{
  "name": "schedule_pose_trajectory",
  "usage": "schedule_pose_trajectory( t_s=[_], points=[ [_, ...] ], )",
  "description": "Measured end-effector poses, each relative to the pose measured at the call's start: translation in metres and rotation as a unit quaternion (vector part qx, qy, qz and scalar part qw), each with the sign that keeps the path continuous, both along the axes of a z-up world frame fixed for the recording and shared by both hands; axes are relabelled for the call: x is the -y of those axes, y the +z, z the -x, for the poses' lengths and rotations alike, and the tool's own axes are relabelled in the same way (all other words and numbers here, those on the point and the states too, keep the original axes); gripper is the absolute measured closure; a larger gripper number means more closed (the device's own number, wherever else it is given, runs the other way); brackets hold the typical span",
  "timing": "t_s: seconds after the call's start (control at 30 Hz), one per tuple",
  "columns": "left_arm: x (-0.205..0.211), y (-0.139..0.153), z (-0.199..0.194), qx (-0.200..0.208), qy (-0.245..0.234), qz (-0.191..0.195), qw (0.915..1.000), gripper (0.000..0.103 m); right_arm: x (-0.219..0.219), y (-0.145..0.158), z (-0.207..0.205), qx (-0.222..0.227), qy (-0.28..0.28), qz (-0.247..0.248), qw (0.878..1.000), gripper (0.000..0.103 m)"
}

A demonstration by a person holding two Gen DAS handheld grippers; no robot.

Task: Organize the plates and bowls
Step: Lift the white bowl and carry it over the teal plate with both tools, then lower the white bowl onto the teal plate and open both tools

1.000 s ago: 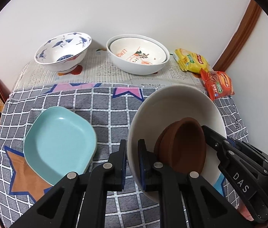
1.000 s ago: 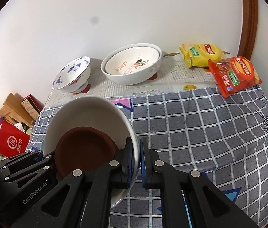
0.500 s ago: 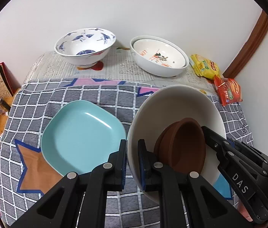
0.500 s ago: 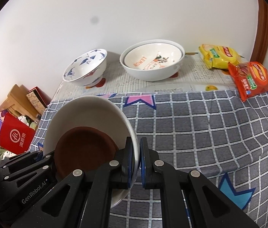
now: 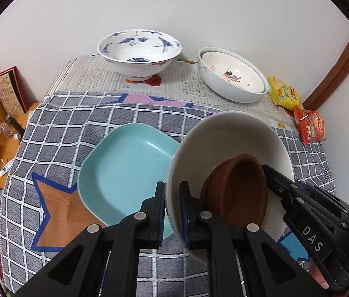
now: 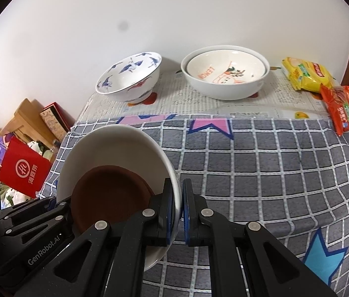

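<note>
Both grippers are sharing one load: the left gripper [image 5: 172, 211] is pinching the near rim of the white bowl [image 5: 226, 138] and the right gripper [image 6: 178, 209] is clamping its opposite rim, probably to steady the tilted bowl so the brown dish [image 5: 238, 188] inside is not sliding out. The bowl is hanging above the bench [image 6: 261, 163], at three o'clock from the teal plate [image 5: 124, 163], likely its nesting spot.

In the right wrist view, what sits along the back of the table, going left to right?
Blue-patterned bowl → white lemon-print bowls, nested → yellow snack bag → orange snack bag.
</note>
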State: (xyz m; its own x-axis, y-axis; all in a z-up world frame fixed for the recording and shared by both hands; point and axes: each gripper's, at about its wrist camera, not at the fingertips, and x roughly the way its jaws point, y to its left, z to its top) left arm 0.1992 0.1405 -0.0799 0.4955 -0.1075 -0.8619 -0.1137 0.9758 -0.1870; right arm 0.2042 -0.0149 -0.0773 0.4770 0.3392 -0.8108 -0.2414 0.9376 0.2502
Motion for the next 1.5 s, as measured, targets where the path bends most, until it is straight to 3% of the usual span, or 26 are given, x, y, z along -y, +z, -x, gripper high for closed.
schedule_pose_trajectory(
  t_s=[0.8,1.1,1.5],
  points=[
    [-0.063,-0.031,-0.009,-0.027,0.045,0.008,0.9986,0.092,-0.068,-0.028,-0.019,-0.025,0.048,0.012,0.998,0.096],
    [-0.074,-0.057,-0.017,-0.047,0.05,0.015,0.9975,0.092,-0.079,-0.055,-0.03,-0.055,0.056,0.02,0.997,0.096],
    [-0.076,-0.058,-0.02,-0.048,0.049,0.015,0.9976,0.09,-0.082,-0.061,-0.035,-0.05,0.063,0.018,0.997,0.094]
  ],
)
